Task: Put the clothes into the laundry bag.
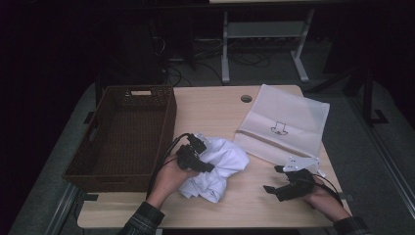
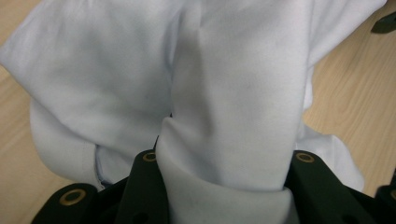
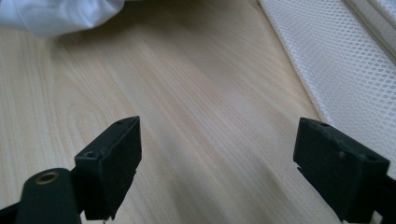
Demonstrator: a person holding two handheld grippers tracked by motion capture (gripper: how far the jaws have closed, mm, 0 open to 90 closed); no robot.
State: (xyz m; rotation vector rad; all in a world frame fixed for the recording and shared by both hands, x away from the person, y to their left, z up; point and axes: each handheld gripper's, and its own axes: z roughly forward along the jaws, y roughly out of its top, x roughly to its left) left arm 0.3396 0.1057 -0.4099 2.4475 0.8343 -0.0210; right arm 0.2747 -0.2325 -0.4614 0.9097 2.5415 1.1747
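A crumpled white garment lies on the wooden table, near the front middle. My left gripper comes at it from the left and is shut on a thick fold of the white garment, which bulges up between the two black jaws of the left gripper. My right gripper rests low at the front right of the table, apart from the garment. In its own view the right gripper stands open over bare wood, with nothing between the jaws.
A dark woven basket stands empty on the left of the table. A white mesh bag with a small dark print lies flat at the back right, and the mesh bag edges in beside my right jaw. A cable hole sits near the far edge.
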